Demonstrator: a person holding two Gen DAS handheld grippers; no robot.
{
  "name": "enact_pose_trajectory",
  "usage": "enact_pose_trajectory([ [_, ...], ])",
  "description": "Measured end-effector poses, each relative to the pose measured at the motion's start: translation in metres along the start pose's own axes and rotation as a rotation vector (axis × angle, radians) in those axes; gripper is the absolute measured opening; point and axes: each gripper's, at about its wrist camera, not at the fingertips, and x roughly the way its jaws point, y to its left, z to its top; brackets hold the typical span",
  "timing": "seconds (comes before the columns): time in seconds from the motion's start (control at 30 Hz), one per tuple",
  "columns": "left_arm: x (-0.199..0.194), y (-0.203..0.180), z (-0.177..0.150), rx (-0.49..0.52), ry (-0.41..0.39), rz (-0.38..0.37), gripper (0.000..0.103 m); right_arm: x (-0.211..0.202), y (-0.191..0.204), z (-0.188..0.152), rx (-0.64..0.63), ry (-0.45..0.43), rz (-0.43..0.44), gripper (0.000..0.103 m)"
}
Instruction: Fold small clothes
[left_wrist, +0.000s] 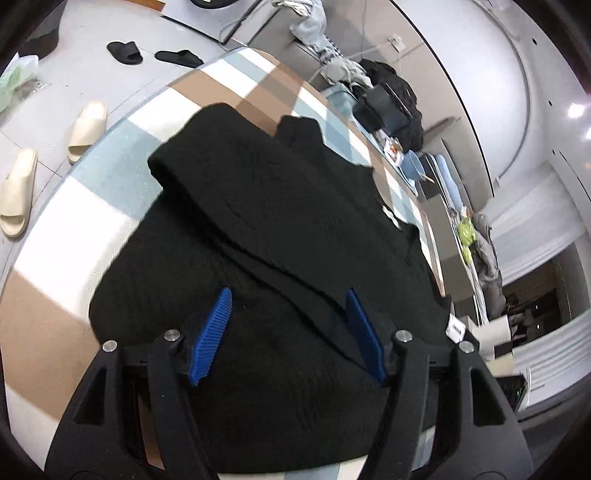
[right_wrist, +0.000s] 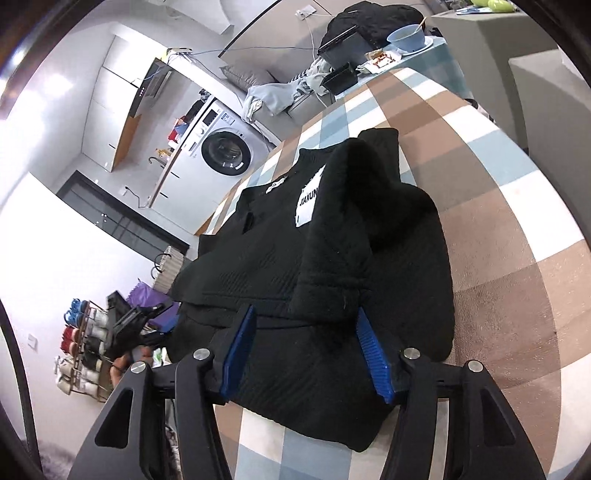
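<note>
A small black quilted garment (left_wrist: 280, 236) lies on the checked tablecloth (left_wrist: 66, 221), with a sleeve folded over its body. It also shows in the right wrist view (right_wrist: 332, 236), with a white label on its chest. My left gripper (left_wrist: 290, 299) is open, its blue pads above the garment's lower part, holding nothing. My right gripper (right_wrist: 306, 317) is open just above the garment's hem, beside the folded sleeve's cuff (right_wrist: 328, 299). The left gripper shows in the right wrist view (right_wrist: 162, 317), beyond the garment's left edge.
The table edge (left_wrist: 110, 122) curves at the left, with slippers (left_wrist: 86, 129) on the floor beyond. A blue bowl (right_wrist: 408, 37), a black box (right_wrist: 343, 48) and food packets stand at the table's far end. A washing machine (right_wrist: 225, 151) and shoe rack (right_wrist: 81, 350) stand to the left.
</note>
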Motion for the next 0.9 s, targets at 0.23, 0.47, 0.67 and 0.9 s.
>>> enact_pose_trajectory([
  [0.23,0.012,0.011,0.02,-0.111,-0.068,-0.056,0.061,0.002,-0.005,0.006,0.031,-0.01,0.004,0.057],
  [0.47,0.011,-0.01,0.029,-0.051,-0.106,-0.09,0.056,-0.007,0.002,0.022,0.003,-0.064,0.067,0.057],
  [0.67,0.025,-0.015,0.043,-0.042,-0.102,-0.022,0.037,0.001,0.009,0.035,-0.004,-0.067,0.106,0.057],
  [0.9,0.032,-0.032,0.066,0.009,-0.107,-0.041,0.027,0.017,0.009,0.073,0.053,-0.103,0.1,0.057],
])
